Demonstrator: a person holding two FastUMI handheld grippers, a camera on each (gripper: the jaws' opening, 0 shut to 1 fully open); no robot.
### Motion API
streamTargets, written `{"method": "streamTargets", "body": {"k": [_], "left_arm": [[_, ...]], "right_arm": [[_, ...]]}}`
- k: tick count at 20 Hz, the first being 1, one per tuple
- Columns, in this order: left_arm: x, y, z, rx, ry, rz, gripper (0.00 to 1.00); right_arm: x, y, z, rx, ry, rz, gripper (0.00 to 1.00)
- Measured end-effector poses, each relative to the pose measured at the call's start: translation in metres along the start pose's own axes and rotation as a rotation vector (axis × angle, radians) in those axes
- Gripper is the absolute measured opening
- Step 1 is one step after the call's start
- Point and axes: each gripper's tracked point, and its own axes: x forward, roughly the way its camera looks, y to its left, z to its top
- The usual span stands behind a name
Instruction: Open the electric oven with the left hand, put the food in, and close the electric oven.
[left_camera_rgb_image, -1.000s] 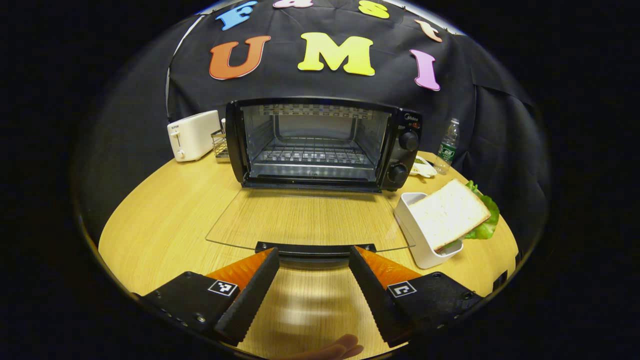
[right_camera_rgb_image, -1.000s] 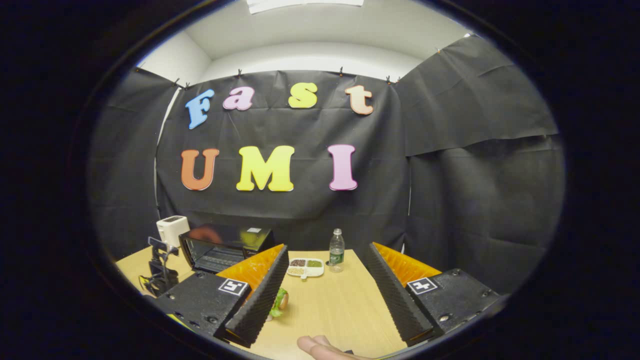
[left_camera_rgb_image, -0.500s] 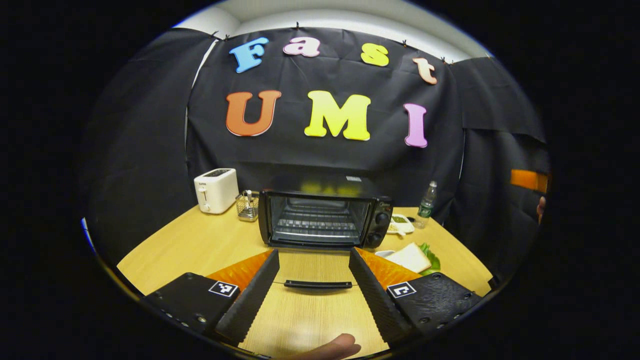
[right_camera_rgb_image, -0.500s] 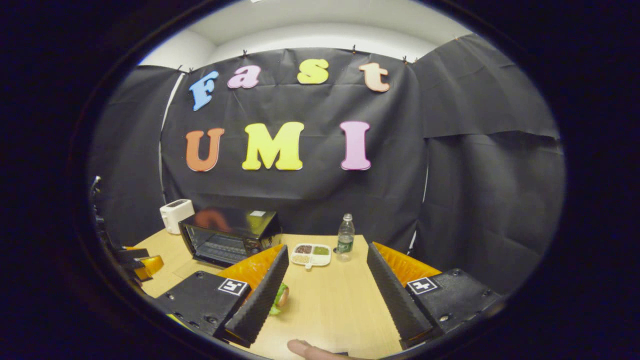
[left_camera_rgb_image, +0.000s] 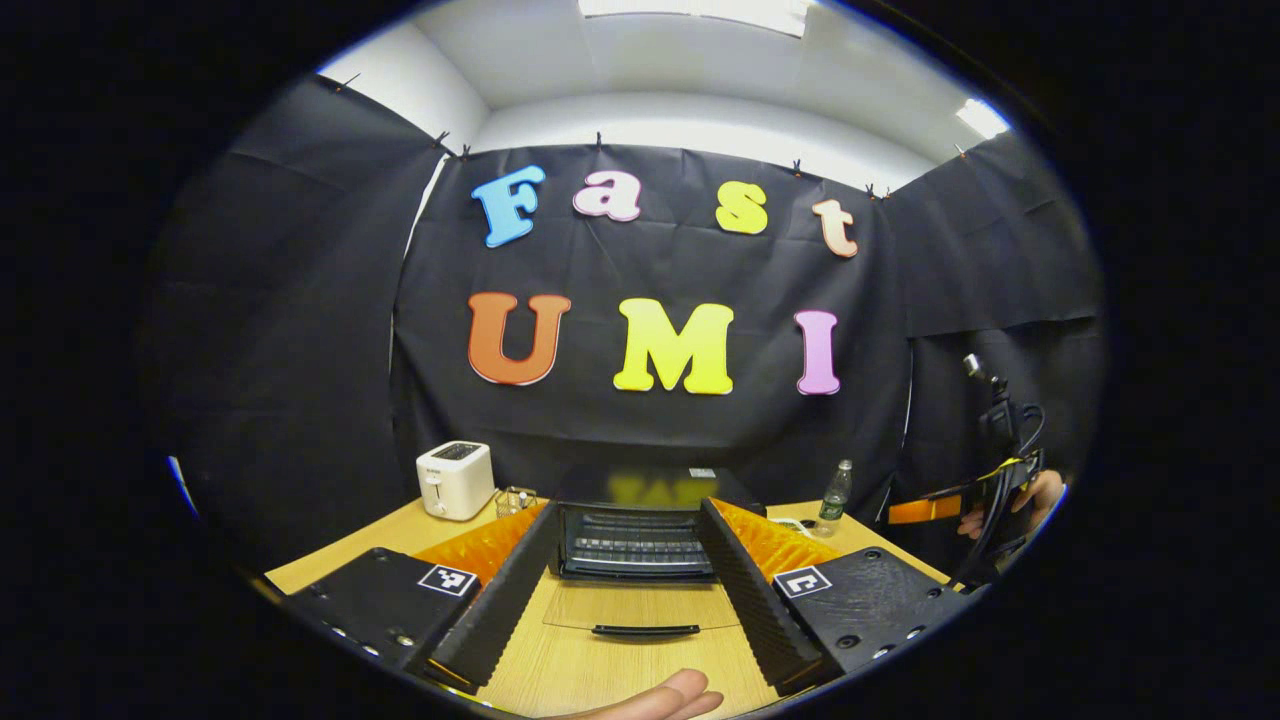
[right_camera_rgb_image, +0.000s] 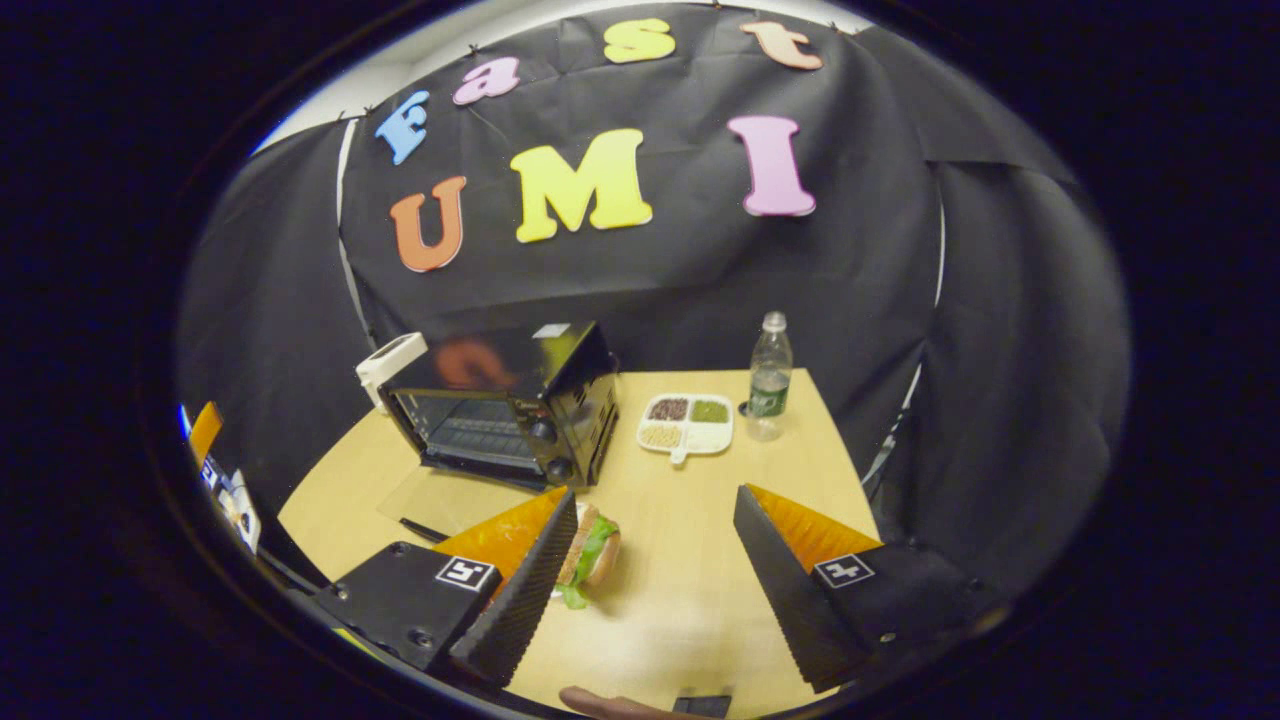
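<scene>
My left tool (left_camera_rgb_image: 620, 600) hangs back from the table (left_camera_rgb_image: 400, 535) with its fingers spread apart and nothing between them. Straight ahead sits the electric oven (left_camera_rgb_image: 637, 540), its glass door (left_camera_rgb_image: 640, 607) folded flat onto the table, so opening looks done. My right tool (right_camera_rgb_image: 650, 590) is also spread wide and empty, poised above the sandwich (right_camera_rgb_image: 590, 555), which lies on the table just in front of the oven's knob side.

The main risk, as I judge it, is the pick-up. The sandwich sits close under my right tool's left finger rather than centred in the gap; if I close as I stand, I could squash one edge, shed the lettuce, or push the stack sideways. The lowered door is the second hazard: it juts toward me, and a low carry could knock its handle (left_camera_rgb_image: 645, 631) or drag food across the glass. Too deep a push could also catch the rack inside.

The left gripper view gives me the oven head-on, the rack, the toaster (left_camera_rgb_image: 455, 480) beside it and, far to the right, a hand holding the other tool. The right gripper view gives what that one lacks: the sandwich itself, the divided dish (right_camera_rgb_image: 688, 422) and the water bottle (right_camera_rgb_image: 768, 375) behind it, well apart from the oven.
</scene>
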Motion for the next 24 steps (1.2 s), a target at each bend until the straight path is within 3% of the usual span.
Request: {"method": "streamTargets", "body": {"k": [8, 9, 10, 11, 13, 19, 20, 22, 23, 24], "left_arm": [[0.002, 0.017, 0.017, 0.014, -0.050, 0.099, 0.92], [0.004, 0.017, 0.016, 0.020, -0.046, 0.108, 0.92], [0.005, 0.016, 0.014, 0.027, -0.037, 0.116, 0.93], [0.007, 0.017, 0.013, 0.031, -0.032, 0.126, 0.93], [0.011, 0.016, 0.010, 0.036, -0.023, 0.136, 0.92], [0.025, 0.004, -0.005, 0.047, 0.022, 0.126, 0.92], [0.026, 0.001, -0.007, 0.055, 0.028, 0.121, 0.92], [0.026, -0.006, -0.012, 0.064, 0.041, 0.100, 0.93], [0.026, -0.008, -0.014, 0.068, 0.047, 0.092, 0.93], [0.024, -0.009, -0.014, 0.071, 0.045, 0.082, 0.92]], "right_arm": [[0.084, 0.024, -0.059, 0.193, 0.347, 0.270, 0.97], [0.090, 0.028, -0.065, 0.215, 0.382, 0.298, 0.85], [0.095, 0.031, -0.069, 0.239, 0.417, 0.326, 0.84], [0.096, 0.035, -0.074, 0.268, 0.454, 0.353, 0.95], [0.100, 0.041, -0.081, 0.311, 0.524, 0.403, 0.94], [0.110, 0.050, -0.101, 0.385, 0.677, 0.448, 0.86], [0.110, 0.055, -0.102, 0.398, 0.685, 0.472, 0.78], [0.109, 0.059, -0.102, 0.421, 0.694, 0.502, 0.45], [0.108, 0.062, -0.104, 0.428, 0.696, 0.515, 0.53], [0.104, 0.062, -0.105, 0.432, 0.700, 0.518, 0.47]]}}
